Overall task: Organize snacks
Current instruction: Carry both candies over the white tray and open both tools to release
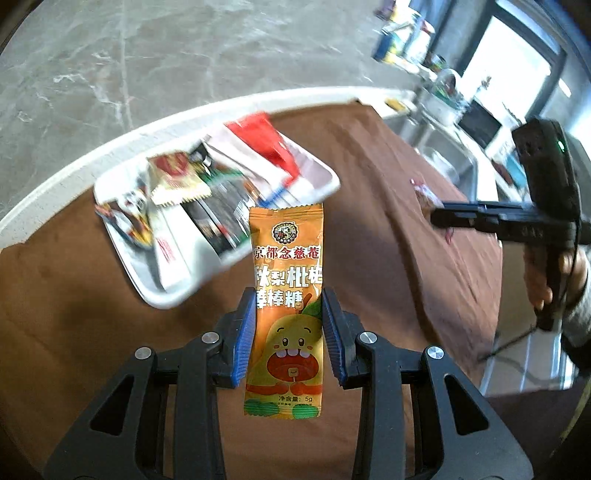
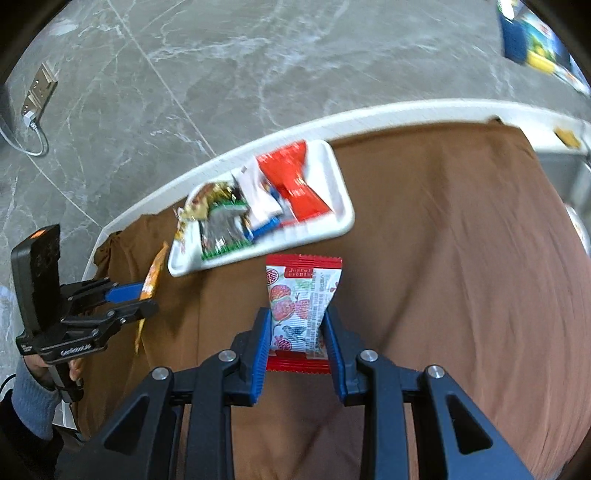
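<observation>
My left gripper (image 1: 289, 295) is shut on an orange lollipop packet (image 1: 286, 317) with a pear cartoon, held upright above the brown cloth. My right gripper (image 2: 297, 314) is shut on a red-and-white candy packet (image 2: 301, 306). A white tray (image 1: 317, 170) holding several snack packets lies ahead on the cloth; it also shows in the right wrist view (image 2: 332, 221). The left gripper with the orange packet (image 2: 151, 280) shows at the left of the right wrist view. The right gripper (image 1: 439, 218) shows at the right of the left wrist view.
A brown cloth (image 2: 443, 258) covers a white-edged table (image 2: 369, 114). Grey marble floor (image 2: 221, 55) lies beyond. A power strip (image 2: 38, 92) lies on the floor. A steel sink (image 1: 443, 155) and cluttered shelves (image 1: 406, 33) stand at the right.
</observation>
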The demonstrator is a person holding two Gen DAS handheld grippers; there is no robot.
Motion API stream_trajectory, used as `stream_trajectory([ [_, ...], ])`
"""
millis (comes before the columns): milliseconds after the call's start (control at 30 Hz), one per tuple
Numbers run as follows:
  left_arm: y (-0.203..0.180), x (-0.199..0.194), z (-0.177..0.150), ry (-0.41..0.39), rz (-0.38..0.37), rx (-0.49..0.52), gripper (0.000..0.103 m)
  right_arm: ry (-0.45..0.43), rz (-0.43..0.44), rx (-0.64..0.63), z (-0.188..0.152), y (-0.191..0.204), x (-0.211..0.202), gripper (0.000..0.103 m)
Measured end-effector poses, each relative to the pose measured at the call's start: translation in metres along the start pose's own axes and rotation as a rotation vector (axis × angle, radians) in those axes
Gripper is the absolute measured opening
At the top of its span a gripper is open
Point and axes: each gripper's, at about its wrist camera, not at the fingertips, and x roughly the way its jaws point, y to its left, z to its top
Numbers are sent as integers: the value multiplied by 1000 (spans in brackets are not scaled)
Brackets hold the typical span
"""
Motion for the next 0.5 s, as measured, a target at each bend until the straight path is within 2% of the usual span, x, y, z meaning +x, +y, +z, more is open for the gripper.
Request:
stream_trajectory([
  [267, 48, 12, 50, -62, 9, -151, 32, 0, 28, -102, 59, 30, 38, 31],
  [500, 70, 32, 89, -78, 26, -214, 32, 7, 46, -169, 101, 49, 76, 31],
])
